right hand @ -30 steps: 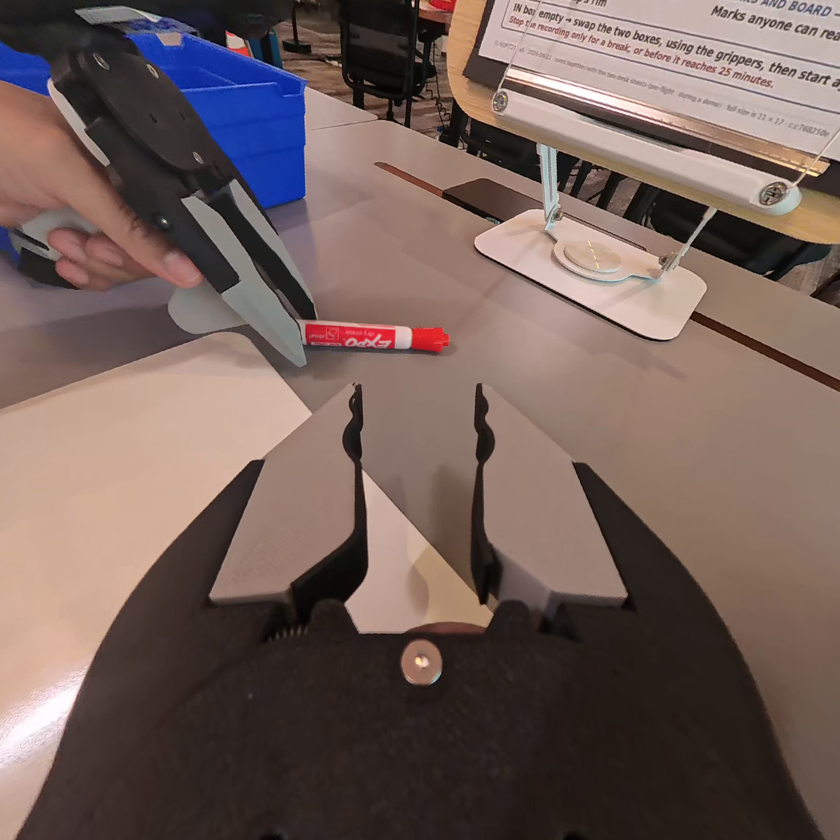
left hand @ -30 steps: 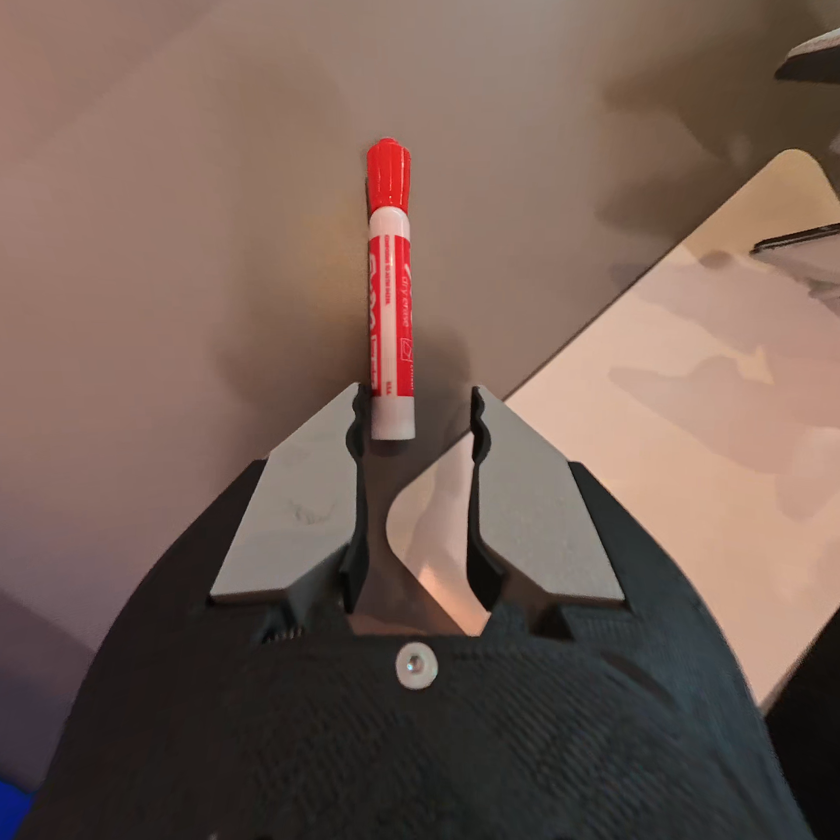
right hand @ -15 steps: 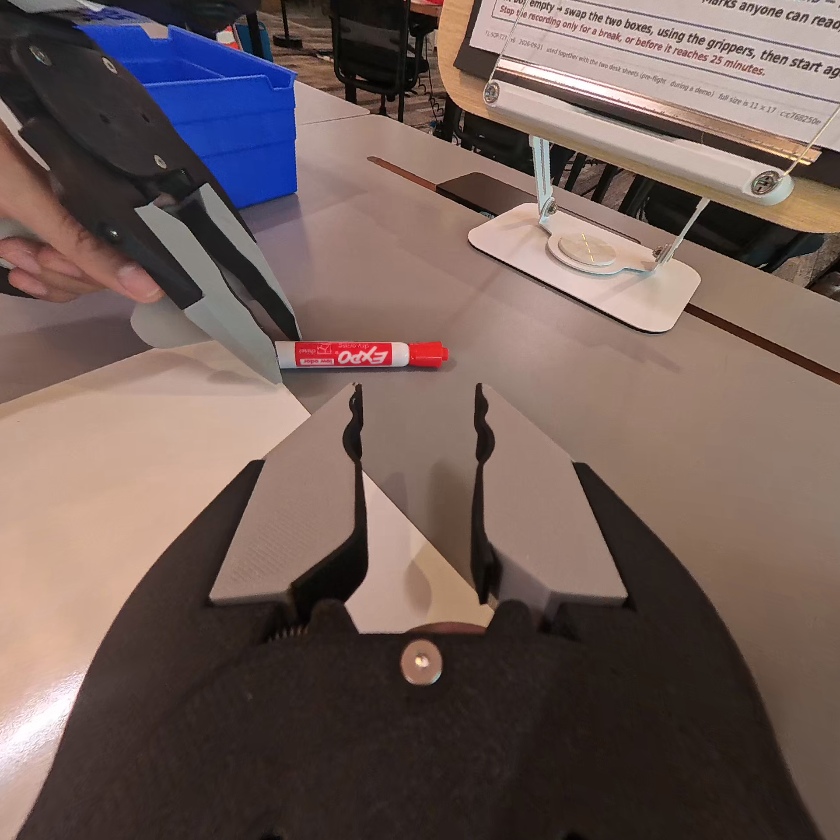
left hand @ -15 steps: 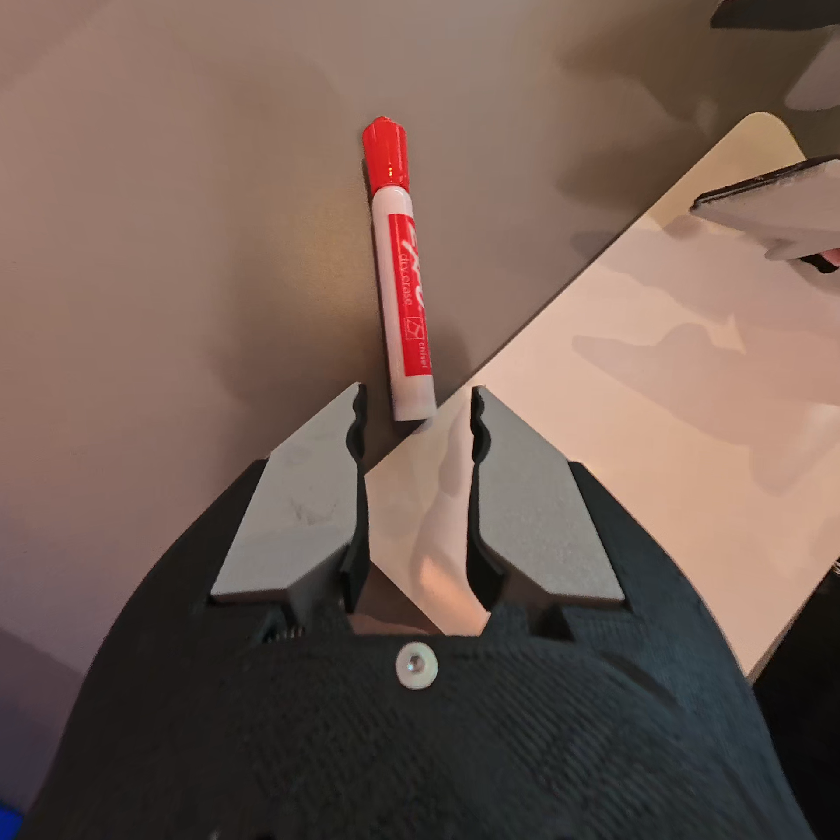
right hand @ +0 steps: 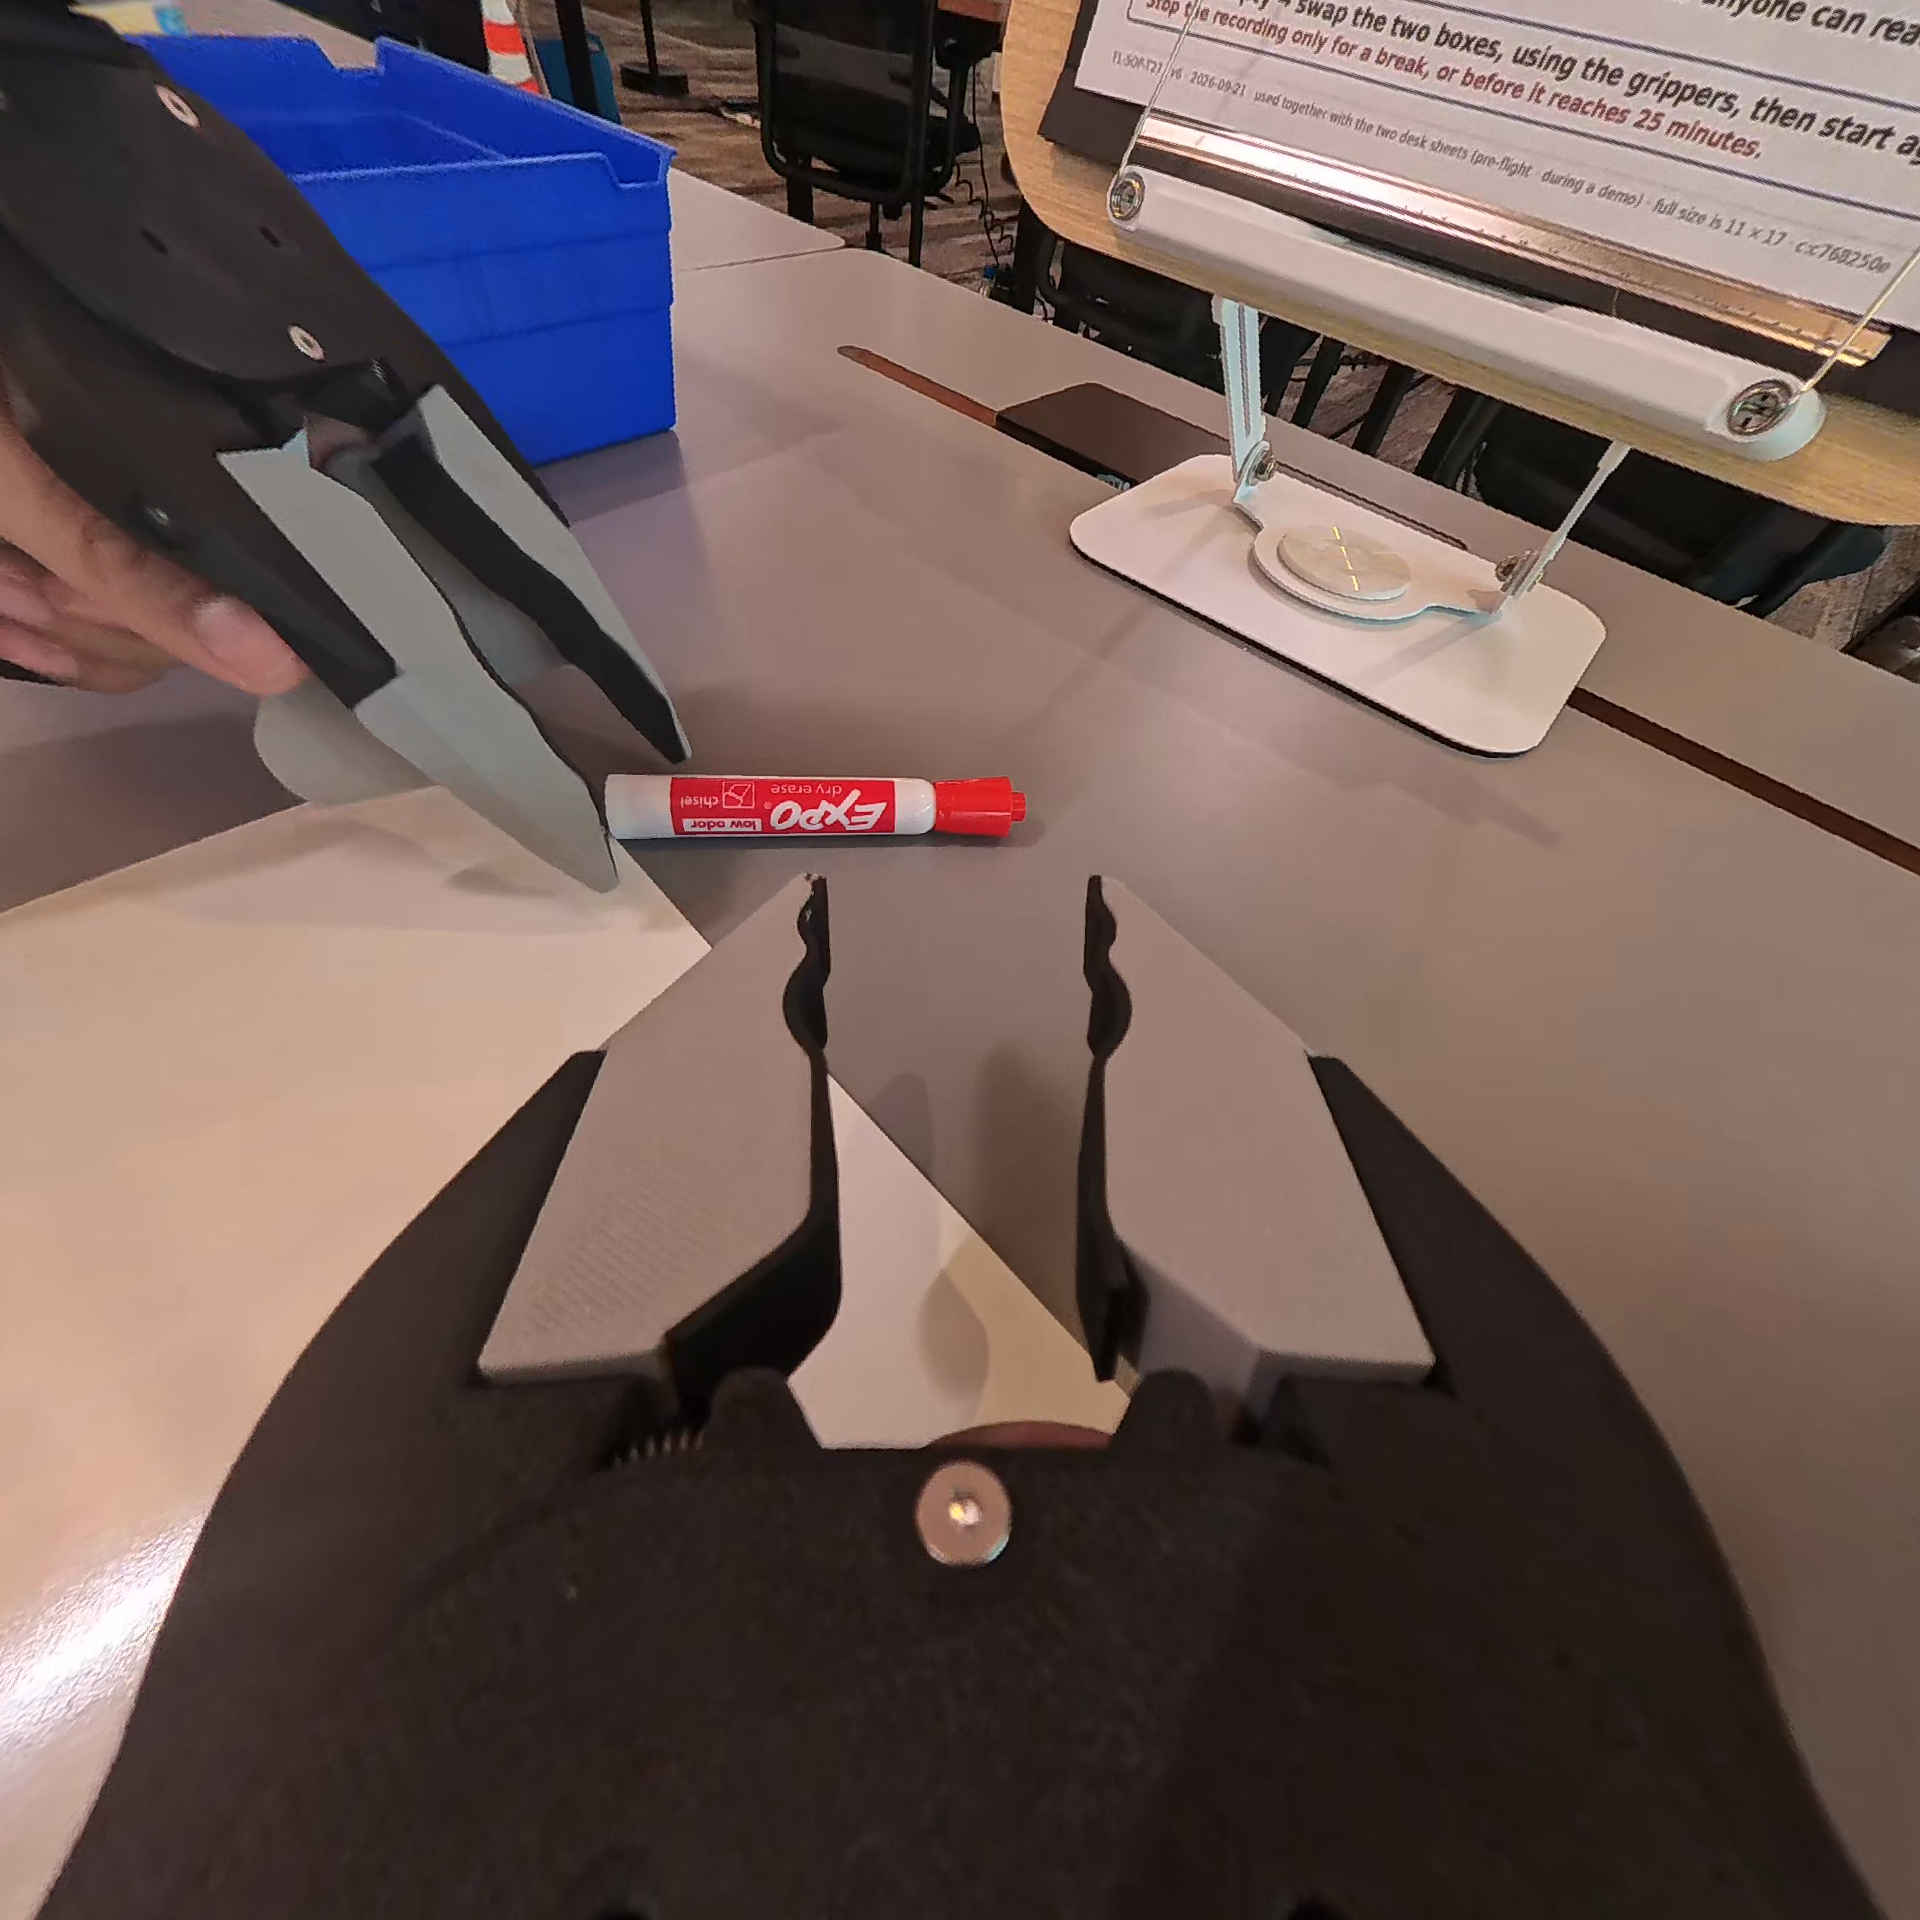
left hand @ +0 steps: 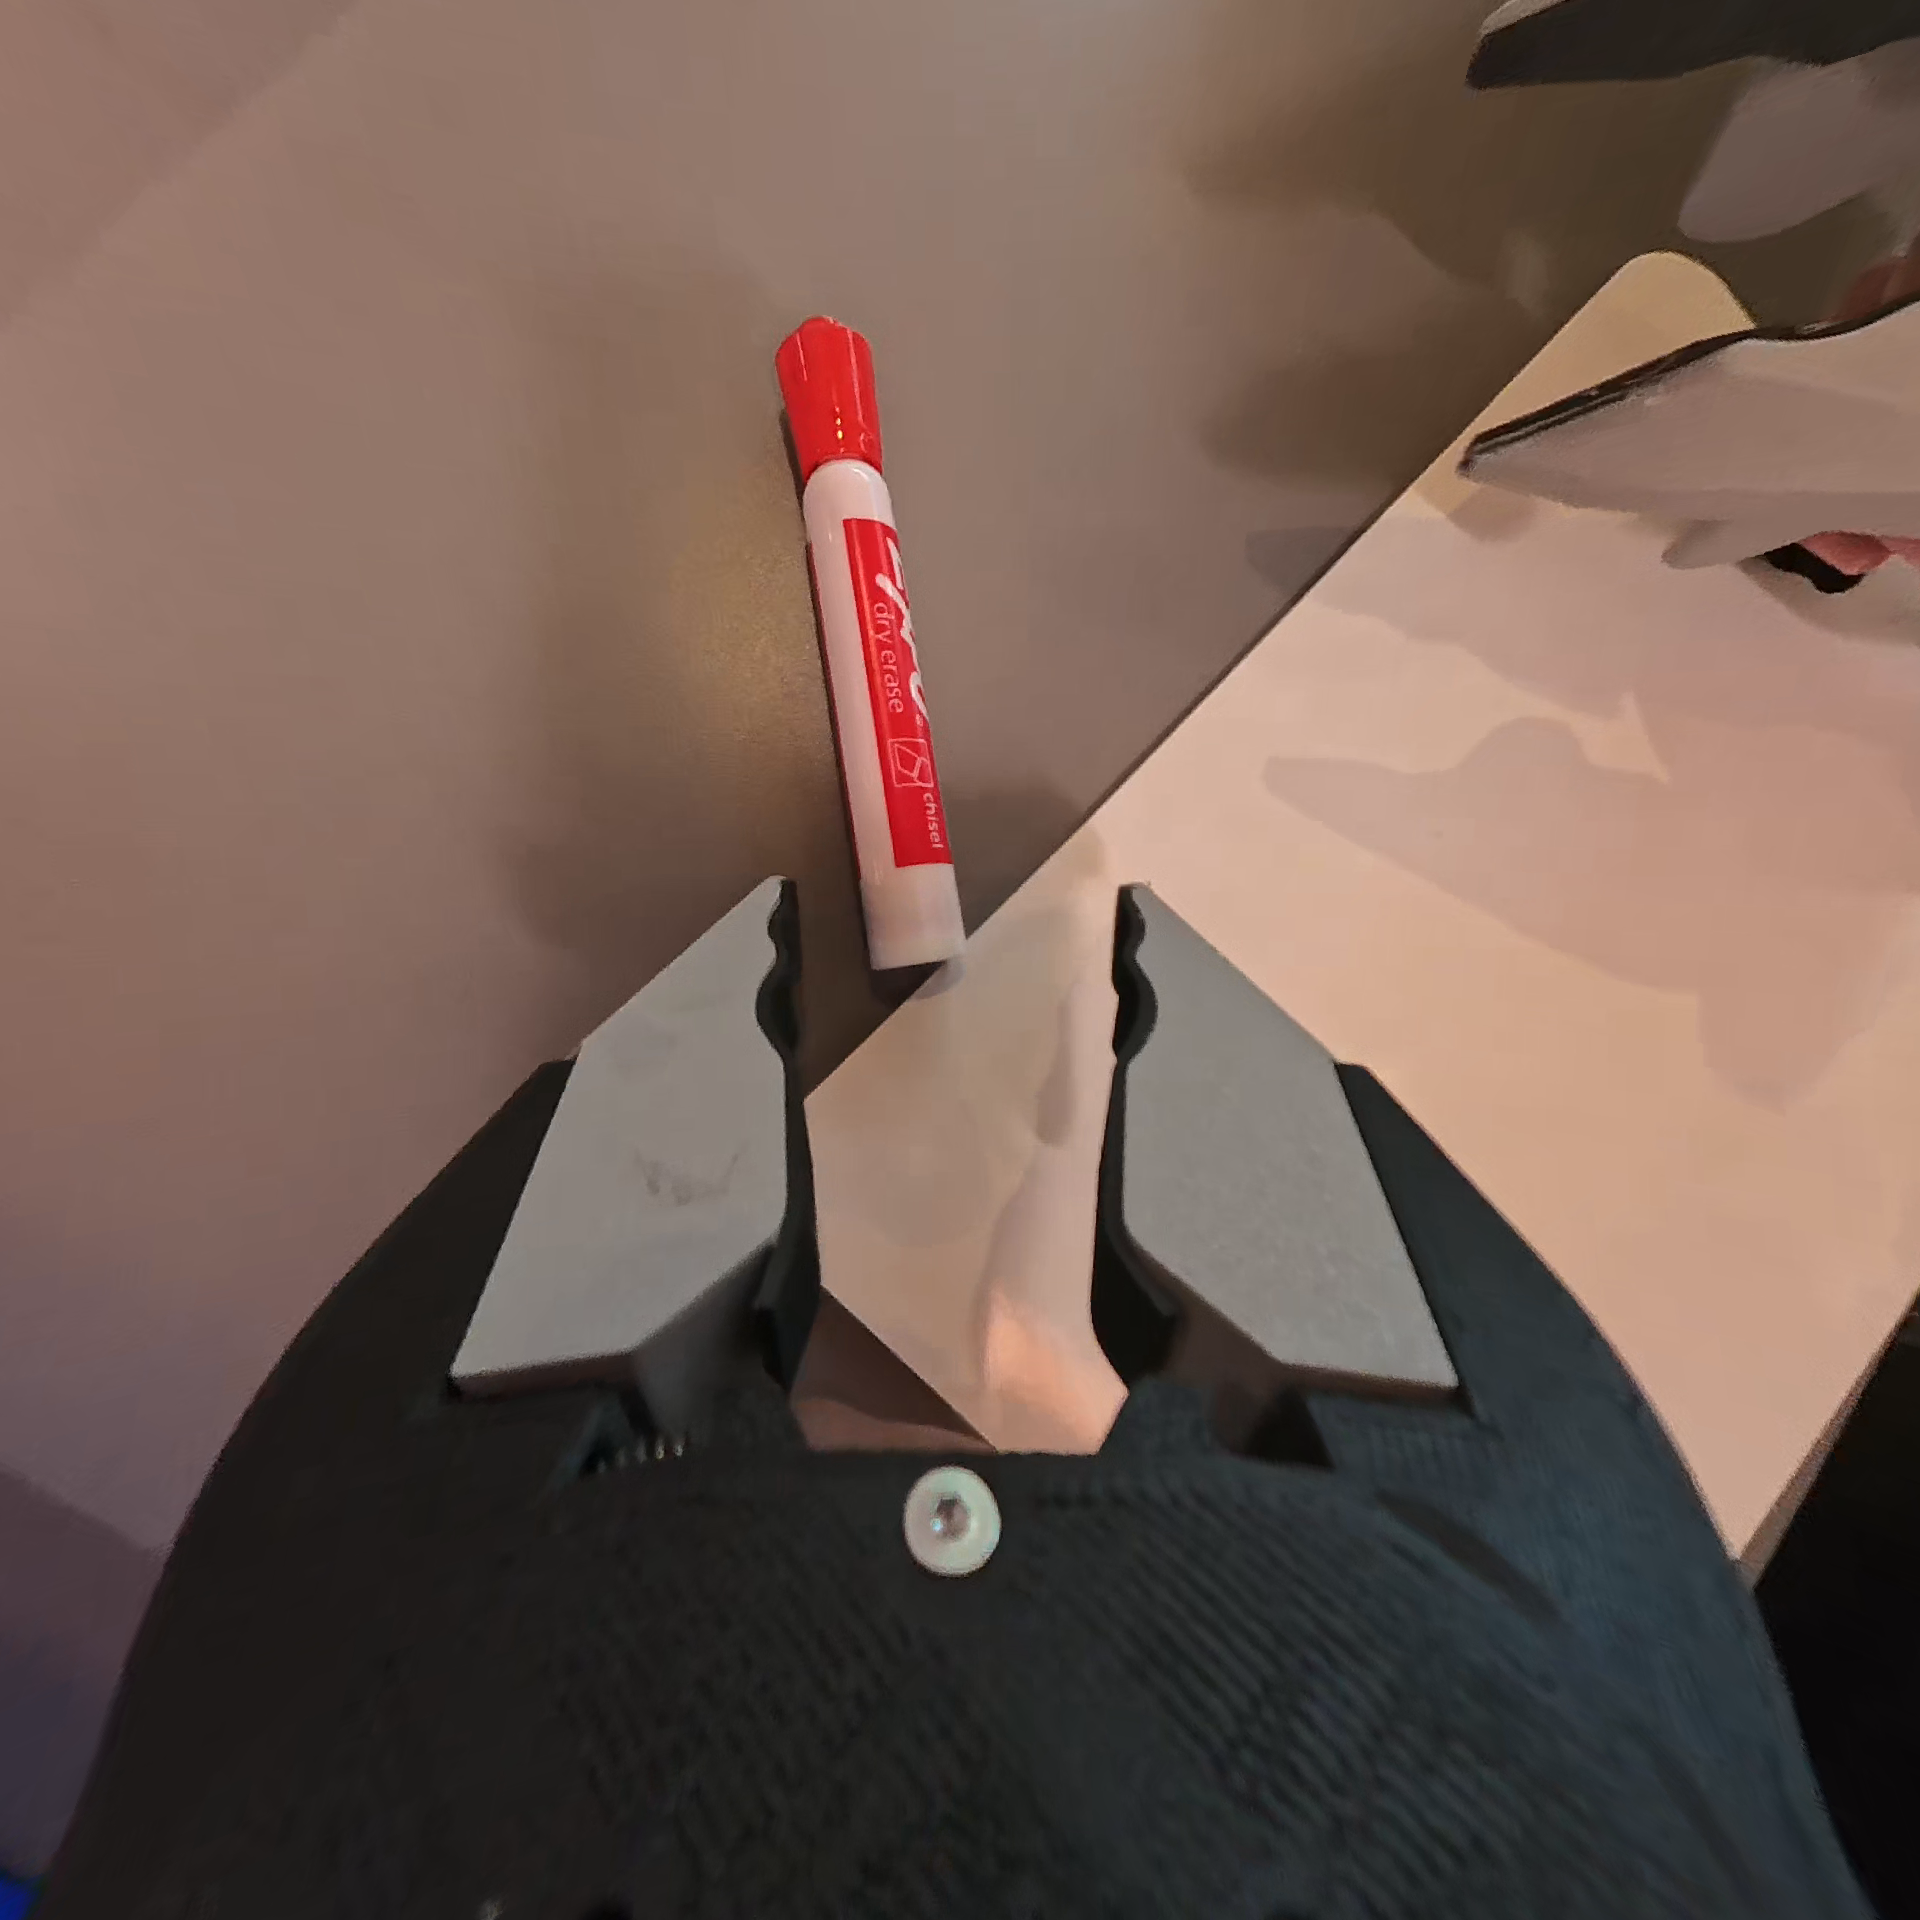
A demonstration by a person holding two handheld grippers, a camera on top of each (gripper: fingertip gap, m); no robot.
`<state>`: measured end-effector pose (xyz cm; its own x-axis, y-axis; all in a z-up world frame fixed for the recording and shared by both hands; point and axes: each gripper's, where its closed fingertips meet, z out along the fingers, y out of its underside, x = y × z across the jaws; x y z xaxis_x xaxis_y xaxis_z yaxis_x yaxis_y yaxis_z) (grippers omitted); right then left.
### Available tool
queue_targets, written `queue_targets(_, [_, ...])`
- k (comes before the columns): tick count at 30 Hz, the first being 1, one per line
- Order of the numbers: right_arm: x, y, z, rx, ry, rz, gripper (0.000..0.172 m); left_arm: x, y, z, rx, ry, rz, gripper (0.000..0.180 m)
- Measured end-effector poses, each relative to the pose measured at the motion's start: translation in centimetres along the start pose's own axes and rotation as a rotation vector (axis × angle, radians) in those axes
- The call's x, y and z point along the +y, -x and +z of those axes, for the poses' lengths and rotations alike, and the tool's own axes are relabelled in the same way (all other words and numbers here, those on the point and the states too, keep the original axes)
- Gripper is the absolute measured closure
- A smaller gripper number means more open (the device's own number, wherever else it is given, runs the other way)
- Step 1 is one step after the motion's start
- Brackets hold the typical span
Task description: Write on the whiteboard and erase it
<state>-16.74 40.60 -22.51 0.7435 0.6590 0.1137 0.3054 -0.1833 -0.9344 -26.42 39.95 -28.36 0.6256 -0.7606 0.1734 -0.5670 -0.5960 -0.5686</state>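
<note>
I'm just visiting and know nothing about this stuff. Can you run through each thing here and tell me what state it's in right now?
Marker: capped, lying flat on the table, not held.
Whiteboard: flat on the table, blank where visible.
Left gripper: open, empty, tips at the marker's butt end.
Right gripper: open, empty, short of the marker.
Blue bin: upright; inside not visible.
Document stand: upright, holding a printed sheet.

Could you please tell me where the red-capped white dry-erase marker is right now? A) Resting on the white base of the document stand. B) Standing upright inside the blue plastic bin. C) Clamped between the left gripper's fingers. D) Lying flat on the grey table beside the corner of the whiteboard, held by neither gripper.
D: the red-capped white dry-erase marker lies flat on the grey table by the whiteboard corner, just ahead of the open left gripper.
</note>
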Motion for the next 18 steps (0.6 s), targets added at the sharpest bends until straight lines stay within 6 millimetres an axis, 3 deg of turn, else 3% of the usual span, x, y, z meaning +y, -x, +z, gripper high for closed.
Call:
queue_targets(5, [-0.1, 0.0, -0.1, -0.001, -0.006, 0.005, 0.125, -1.4, -0.4, -2.4, 0.031, -0.083, -0.013, 0.12])
queue_targets(8, [-0.3, 0.1, -0.2, -0.006, -0.013, 0.005, 0.125, -4.1, -0.7, -7.1, 0.034, -0.247, -0.003, 0.119])
queue_targets(10, [-0.1, 0.3, -0.1, -0.009, -0.007, -0.002, 0.125, -5.7, 0.5, -11.4, -0.02, -0.387, -0.015, 0.119])
queue_targets(12, [0.0, 0.5, 0.0, -0.014, 0.004, -0.012, 0.124, -6.0, 3.3, -15.6, -0.117, -0.501, -0.065, 0.118])
queue_targets(14, [-0.3, 0.7, -0.2, -0.022, -0.013, -0.01, 0.124, -4.8, 7.7, -19.0, -0.238, -0.58, -0.176, 0.116])
queue_targets(16, [-0.7, 1.0, -0.3, -0.03, -0.027, -0.009, 0.124, -1.9, 12.9, -21.1, -0.378, -0.589, -0.306, 0.114])
queue_targets(18, [-0.7, 1.3, -0.2, -0.041, -0.023, -0.01, 0.123, 1.9, 17.4, -21.2, -0.485, -0.501, -0.382, 0.113])
